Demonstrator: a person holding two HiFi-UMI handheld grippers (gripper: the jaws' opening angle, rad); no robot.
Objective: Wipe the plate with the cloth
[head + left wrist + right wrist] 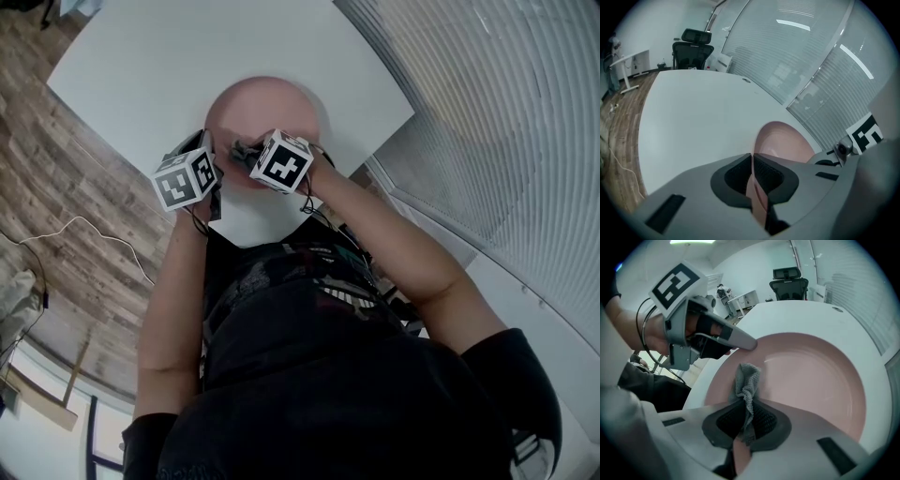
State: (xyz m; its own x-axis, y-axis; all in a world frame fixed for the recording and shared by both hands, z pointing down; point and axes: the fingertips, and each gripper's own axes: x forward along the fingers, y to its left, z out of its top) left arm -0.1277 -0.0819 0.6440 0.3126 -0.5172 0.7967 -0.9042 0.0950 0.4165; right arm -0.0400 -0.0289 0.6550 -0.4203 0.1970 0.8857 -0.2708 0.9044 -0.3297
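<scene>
A round pink plate (pixel 265 101) lies on the white table (pixel 141 66), near its front edge. My left gripper (pixel 752 161) is shut on the plate's near-left rim, and the thin pink edge (pixel 754 194) runs between its dark pads. My right gripper (pixel 747 411) is shut on a small grey knitted cloth (pixel 746 380). The bunched cloth hangs out past the fingertips onto the near part of the plate (pixel 815 376). In the right gripper view the left gripper (pixel 750 344) grips the rim just beyond the cloth. Both marker cubes sit side by side over the plate's near edge in the head view.
A black office chair (pixel 696 44) stands beyond the table's far end, with a white desk (pixel 628 61) to its left. A glass wall with blinds (pixel 806 61) runs along the table's right side. Wooden floor (pixel 66 206) with a thin cable (pixel 94 228) lies to the left.
</scene>
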